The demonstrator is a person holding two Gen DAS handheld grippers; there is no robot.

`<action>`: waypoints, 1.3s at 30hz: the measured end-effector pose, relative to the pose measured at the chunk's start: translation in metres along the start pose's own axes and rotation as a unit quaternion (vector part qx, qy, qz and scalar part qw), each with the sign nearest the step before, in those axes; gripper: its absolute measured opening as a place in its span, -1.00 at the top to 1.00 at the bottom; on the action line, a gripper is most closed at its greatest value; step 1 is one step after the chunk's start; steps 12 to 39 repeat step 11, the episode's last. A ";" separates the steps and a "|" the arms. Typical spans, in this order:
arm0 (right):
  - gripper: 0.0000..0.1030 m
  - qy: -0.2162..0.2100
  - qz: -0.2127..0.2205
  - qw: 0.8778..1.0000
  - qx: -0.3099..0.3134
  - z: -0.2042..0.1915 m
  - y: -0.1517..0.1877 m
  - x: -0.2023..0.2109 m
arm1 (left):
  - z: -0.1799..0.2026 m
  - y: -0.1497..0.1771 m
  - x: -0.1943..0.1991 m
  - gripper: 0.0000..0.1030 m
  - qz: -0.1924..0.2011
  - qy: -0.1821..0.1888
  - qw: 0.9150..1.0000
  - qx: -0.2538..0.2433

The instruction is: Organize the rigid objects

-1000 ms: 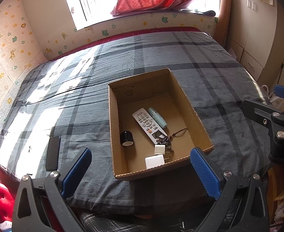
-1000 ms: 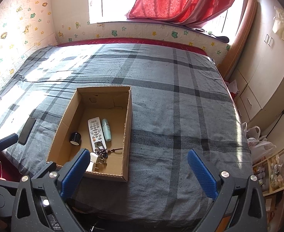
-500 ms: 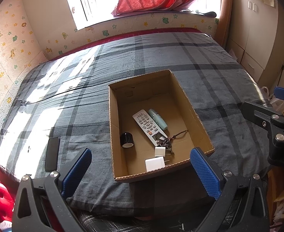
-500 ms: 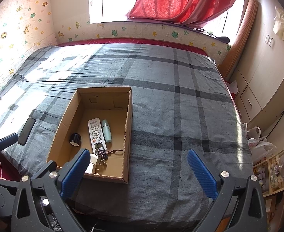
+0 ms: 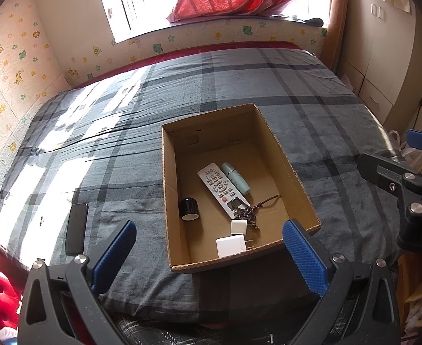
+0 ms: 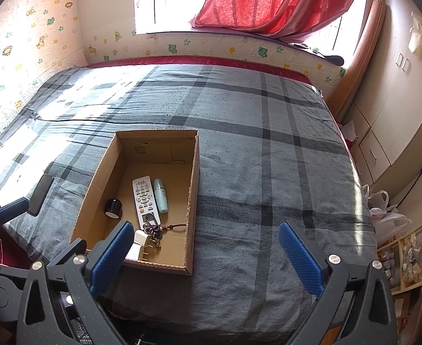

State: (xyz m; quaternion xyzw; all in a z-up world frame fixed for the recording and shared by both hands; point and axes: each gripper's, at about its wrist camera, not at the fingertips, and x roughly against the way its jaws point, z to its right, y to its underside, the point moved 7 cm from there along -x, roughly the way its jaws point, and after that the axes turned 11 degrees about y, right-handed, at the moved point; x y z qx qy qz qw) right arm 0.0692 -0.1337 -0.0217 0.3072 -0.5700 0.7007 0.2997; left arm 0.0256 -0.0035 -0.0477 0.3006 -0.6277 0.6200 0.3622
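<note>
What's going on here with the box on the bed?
Someone is tidying small items into a cardboard box on the bed, holding a claw in each hand. The left claw and right claw are both open and hold nothing, hovering near the box's close end. Inside lie a remote, a pale green bottle, a small black jar, keys and two white chargers. A black phone lies on the bed outside, left of the box.
</note>
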 end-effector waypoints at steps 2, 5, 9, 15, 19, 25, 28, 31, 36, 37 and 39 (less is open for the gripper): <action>-0.99 0.001 0.000 1.000 0.000 0.000 0.000 0.000 | 0.000 0.000 -0.001 -1.00 0.000 0.000 1.000 -0.002; -0.99 -0.001 0.000 1.000 0.001 -0.001 0.000 0.000 | 0.000 0.000 -0.001 -1.00 0.001 0.000 1.000 -0.001; -0.99 -0.001 0.000 1.000 0.001 -0.001 0.000 0.000 | 0.000 -0.001 0.000 -1.00 0.004 -0.001 1.000 -0.001; -0.99 -0.001 0.000 1.000 0.002 -0.001 0.000 0.000 | 0.000 -0.002 0.000 -1.00 0.003 -0.001 1.000 -0.002; -0.99 -0.001 0.000 1.000 0.002 -0.001 0.000 0.000 | 0.000 -0.002 0.000 -1.00 0.003 -0.001 1.000 -0.002; -0.99 -0.001 0.000 1.000 0.002 -0.001 0.000 0.000 | 0.000 -0.002 0.000 -1.00 0.003 -0.001 1.000 -0.002; -0.99 -0.001 0.000 1.000 0.002 -0.001 0.000 0.000 | 0.000 -0.002 0.000 -1.00 0.003 -0.001 1.000 -0.002; -0.99 -0.001 0.000 1.000 0.002 -0.001 0.000 0.000 | 0.000 -0.002 0.000 -1.00 0.003 -0.001 1.000 -0.002; -0.99 -0.001 0.000 1.000 0.002 -0.001 0.000 0.000 | 0.000 -0.002 0.000 -1.00 0.003 -0.001 1.000 -0.002; -0.99 -0.001 0.000 1.000 0.002 -0.001 0.000 0.000 | 0.000 -0.002 0.000 -1.00 0.003 -0.001 1.000 -0.002; -0.99 -0.001 0.000 1.000 0.002 -0.001 0.000 0.000 | 0.000 -0.002 0.000 -1.00 0.003 -0.001 1.000 -0.002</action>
